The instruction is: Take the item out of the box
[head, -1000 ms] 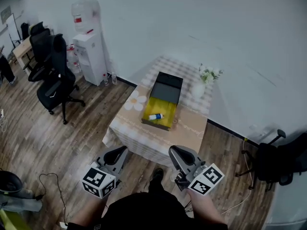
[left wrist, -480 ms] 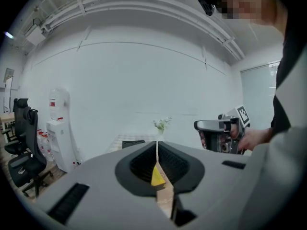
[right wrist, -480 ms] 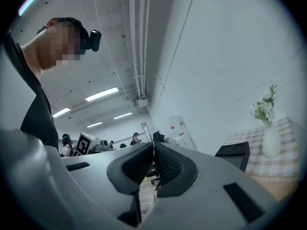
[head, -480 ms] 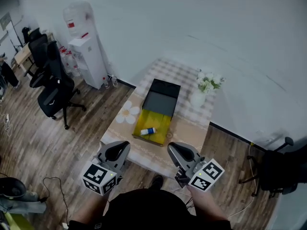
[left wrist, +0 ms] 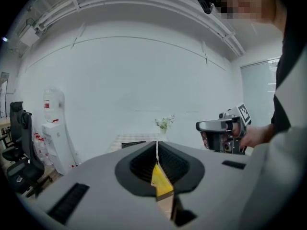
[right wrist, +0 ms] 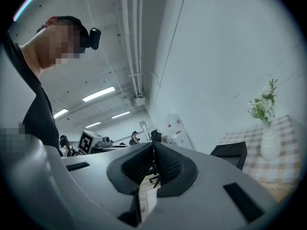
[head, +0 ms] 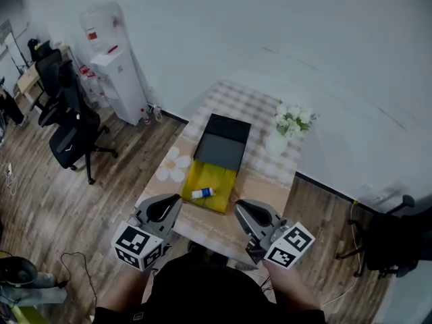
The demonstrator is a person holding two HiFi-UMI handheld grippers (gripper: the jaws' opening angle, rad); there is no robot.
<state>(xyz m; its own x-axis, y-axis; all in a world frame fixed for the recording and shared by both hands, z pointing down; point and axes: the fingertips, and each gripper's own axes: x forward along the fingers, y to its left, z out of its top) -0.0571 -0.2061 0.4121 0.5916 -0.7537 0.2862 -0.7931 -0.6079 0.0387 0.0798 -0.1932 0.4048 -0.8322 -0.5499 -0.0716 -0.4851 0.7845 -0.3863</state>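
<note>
The little white bottle with a blue cap (head: 202,193) lies on its side in the open box (head: 217,178), on the yellow inside, with nothing touching it. The left gripper (head: 164,208) has its jaws squeezed together and holds nothing. The right gripper (head: 244,212) has its jaws together too, and it is empty. Both are held up side by side at the near edge of the table (head: 267,189), not yet at the box. The box's black lid (head: 226,144) stands open on the far side. A white flower shape (head: 172,167) lies on the table just left of the box. A white vase (head: 277,142) of flowers stands to its right. A water cooler (head: 111,73) and a black office chair (head: 67,130) are far off on the left.
</note>
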